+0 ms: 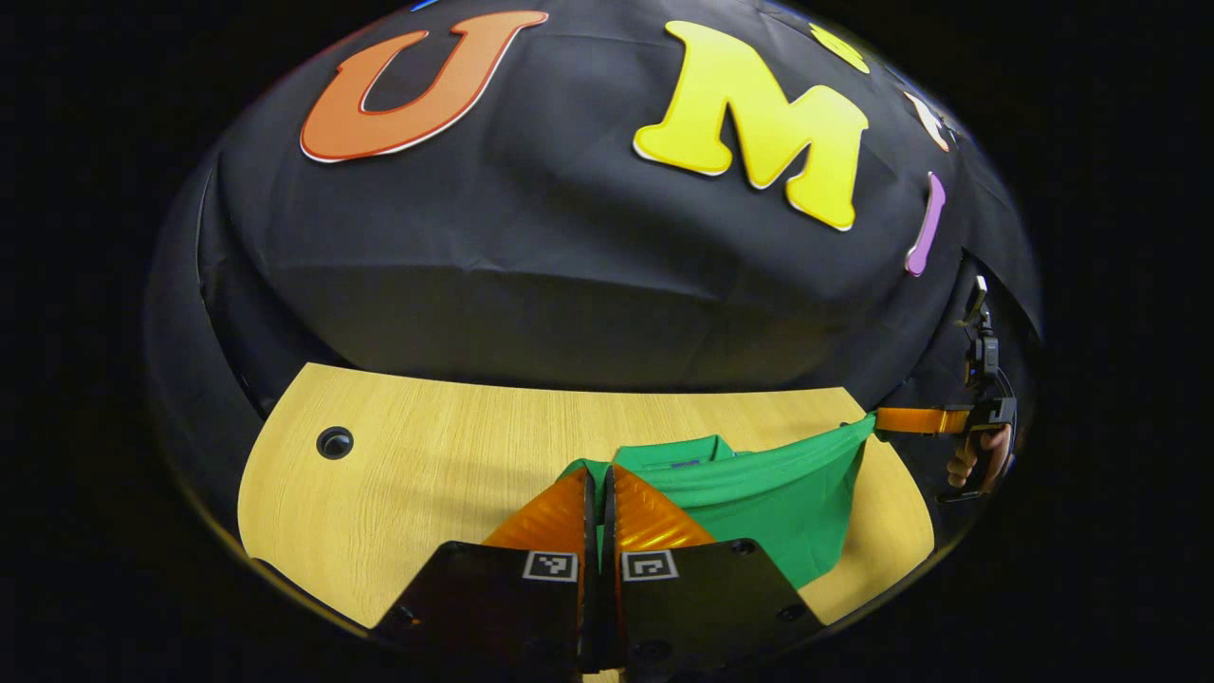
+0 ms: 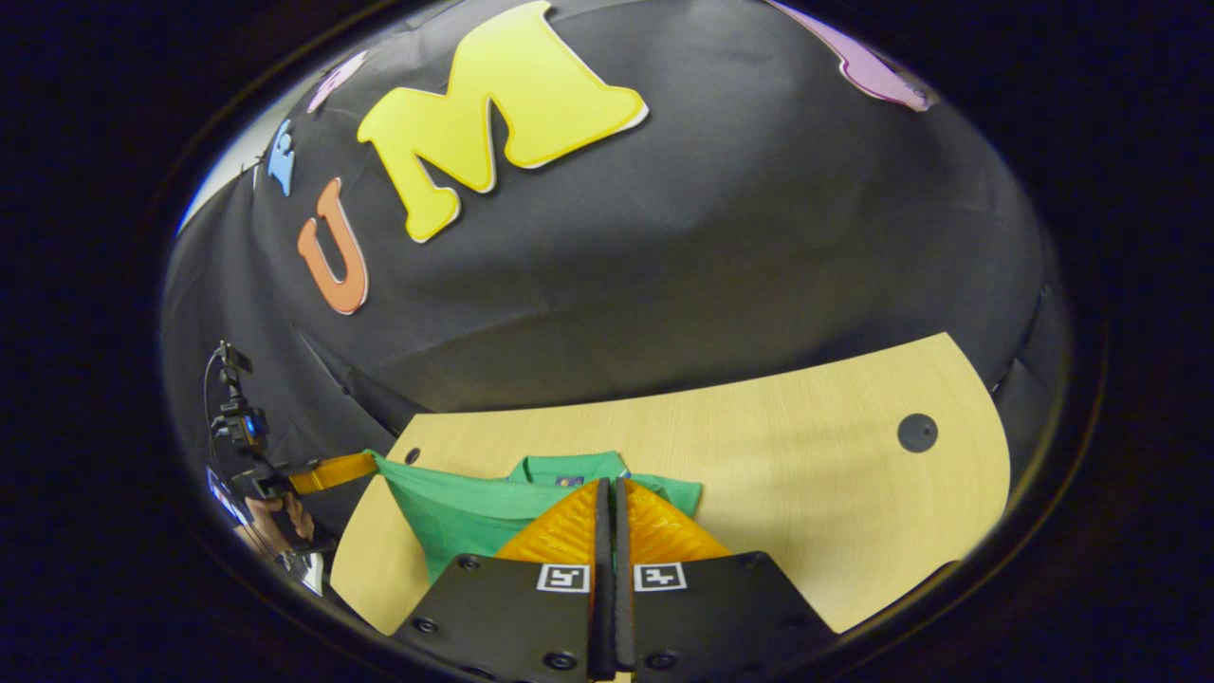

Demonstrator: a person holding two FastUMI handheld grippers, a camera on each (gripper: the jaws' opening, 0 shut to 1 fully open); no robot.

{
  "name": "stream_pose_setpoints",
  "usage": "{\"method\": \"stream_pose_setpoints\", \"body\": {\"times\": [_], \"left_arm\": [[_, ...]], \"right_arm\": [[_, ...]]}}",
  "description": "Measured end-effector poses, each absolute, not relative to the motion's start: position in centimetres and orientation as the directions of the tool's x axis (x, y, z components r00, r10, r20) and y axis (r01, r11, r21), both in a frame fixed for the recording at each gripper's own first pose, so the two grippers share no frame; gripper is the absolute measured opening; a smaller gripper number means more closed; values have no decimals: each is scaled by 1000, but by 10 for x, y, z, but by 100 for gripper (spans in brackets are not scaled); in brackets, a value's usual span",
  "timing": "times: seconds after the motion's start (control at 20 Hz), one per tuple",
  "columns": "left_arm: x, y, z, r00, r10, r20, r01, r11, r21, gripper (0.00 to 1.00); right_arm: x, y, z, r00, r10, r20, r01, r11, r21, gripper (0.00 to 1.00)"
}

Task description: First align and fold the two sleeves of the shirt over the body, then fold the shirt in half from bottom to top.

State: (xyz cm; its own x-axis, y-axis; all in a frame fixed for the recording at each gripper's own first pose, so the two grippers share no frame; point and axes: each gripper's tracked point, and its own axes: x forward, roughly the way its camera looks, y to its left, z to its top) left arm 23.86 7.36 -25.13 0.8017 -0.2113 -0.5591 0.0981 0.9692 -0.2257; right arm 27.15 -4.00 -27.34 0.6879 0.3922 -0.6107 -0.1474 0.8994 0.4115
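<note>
A green shirt [image 1: 759, 493] hangs just above a wooden table [image 1: 427, 474], stretched sideways between the two grippers, its long axis running from one to the other and its collar [image 1: 678, 453] on the far side, toward the booth wall. The left gripper [image 1: 597, 479] is clamped on one corner of the cloth. The right gripper [image 2: 611, 489] pinches the opposite corner, fingers together.

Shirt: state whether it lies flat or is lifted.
Lifted. Both grippers pinch the shirt, its edge stretched taut above the table.
</note>
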Motion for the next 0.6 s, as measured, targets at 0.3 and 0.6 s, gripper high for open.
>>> {"method": "stream_pose_setpoints", "body": {"times": [0.3, 0.6], "left_arm": [[268, 71, -316, 778, -168, -606, 26, 972, -235, 3], [288, 73, -355, 776, -89, -625, -28, 984, -176, 6]], "right_arm": [[296, -38, -327, 666, 370, -647, -110, 907, 406, 2], [314, -45, -371, 662, 265, -702, -77, 955, 287, 2]]}}
